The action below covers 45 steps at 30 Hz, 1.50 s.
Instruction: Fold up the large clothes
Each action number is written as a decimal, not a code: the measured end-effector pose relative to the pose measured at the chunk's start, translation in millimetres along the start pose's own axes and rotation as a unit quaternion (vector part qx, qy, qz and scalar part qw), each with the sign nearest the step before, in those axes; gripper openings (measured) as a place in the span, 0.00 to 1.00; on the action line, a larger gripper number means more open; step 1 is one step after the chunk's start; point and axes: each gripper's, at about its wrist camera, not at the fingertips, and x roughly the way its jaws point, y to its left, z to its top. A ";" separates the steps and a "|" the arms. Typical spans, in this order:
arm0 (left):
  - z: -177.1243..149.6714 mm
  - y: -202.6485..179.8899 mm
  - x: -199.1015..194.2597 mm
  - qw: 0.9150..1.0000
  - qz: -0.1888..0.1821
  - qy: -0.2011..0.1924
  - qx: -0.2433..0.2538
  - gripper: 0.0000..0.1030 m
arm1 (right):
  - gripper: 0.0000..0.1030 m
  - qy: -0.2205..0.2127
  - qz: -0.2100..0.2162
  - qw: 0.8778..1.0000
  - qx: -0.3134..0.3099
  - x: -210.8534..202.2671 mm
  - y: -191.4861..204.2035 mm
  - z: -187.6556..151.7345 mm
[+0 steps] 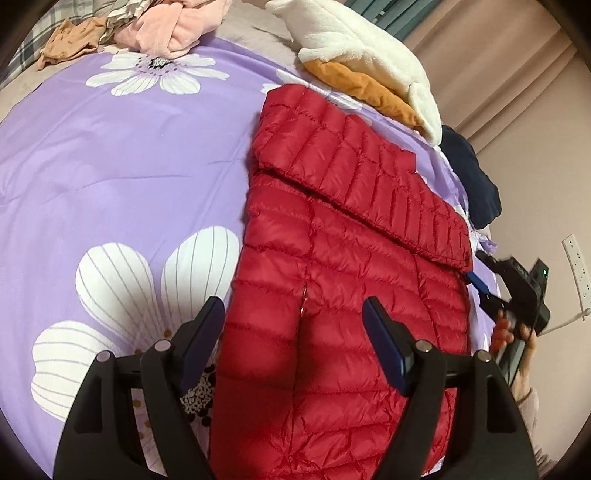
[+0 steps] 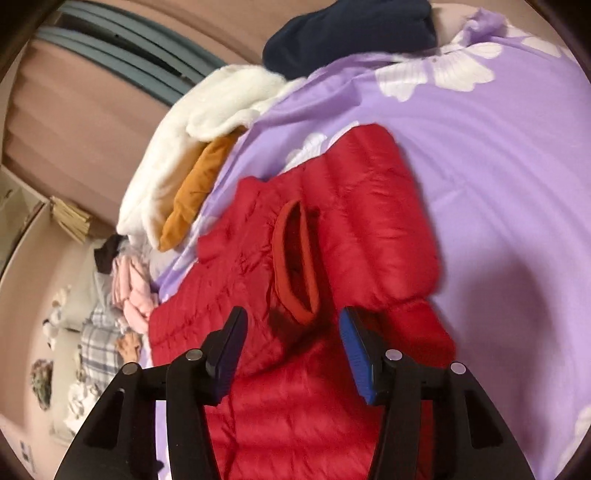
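While one sleeve already lies folded across its body, the red puffer jacket (image 1: 343, 258) rests flat on the purple floral bedspread (image 1: 110, 177); the lengthwise fold looks partly done, with the crosswise folds probably left. Left gripper (image 1: 295, 332): jaws apart, empty, jacket's lower body directly between and ahead of them. Right gripper (image 2: 291, 343): jaws apart, empty, the collar opening (image 2: 295, 258) just ahead between the tips. White fleece (image 1: 369, 48) and navy garment (image 2: 347, 33) lie beyond.
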 end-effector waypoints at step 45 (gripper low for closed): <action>-48.9 18.9 -22.5 0.999 -0.014 0.028 -0.034 0.76 | 0.52 0.031 -0.138 0.974 -0.177 -88.5 -5.8 -72.1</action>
